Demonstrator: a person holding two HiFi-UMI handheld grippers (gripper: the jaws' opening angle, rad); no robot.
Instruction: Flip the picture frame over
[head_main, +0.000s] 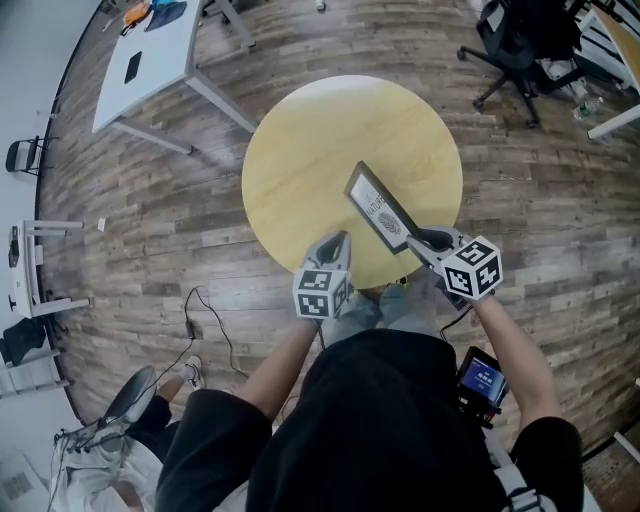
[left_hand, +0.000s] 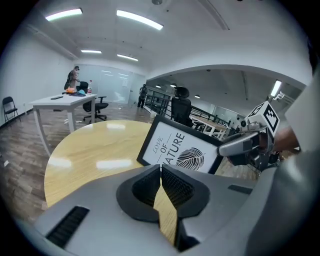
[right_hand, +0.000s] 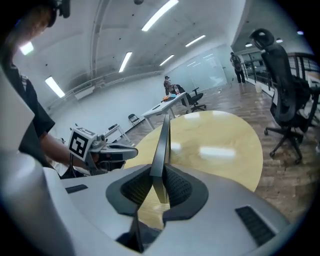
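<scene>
The right gripper has its jaws clamped on the near edge of the picture frame, which stands up on edge over the near right part of the round yellow counter, its printed face turned left. The left gripper hovers at the counter's near rim, just left of the frame, its jaws together with nothing between them.

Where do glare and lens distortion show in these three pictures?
Left gripper view: ceiling lights leave pale glare patches on the round table, strong fisheye bending with dark corners, yet the picture frame print stays sharp. Right gripper view: similar glare on the table, same bending. Head view: even light, the floor boards curve near the edges.
</scene>
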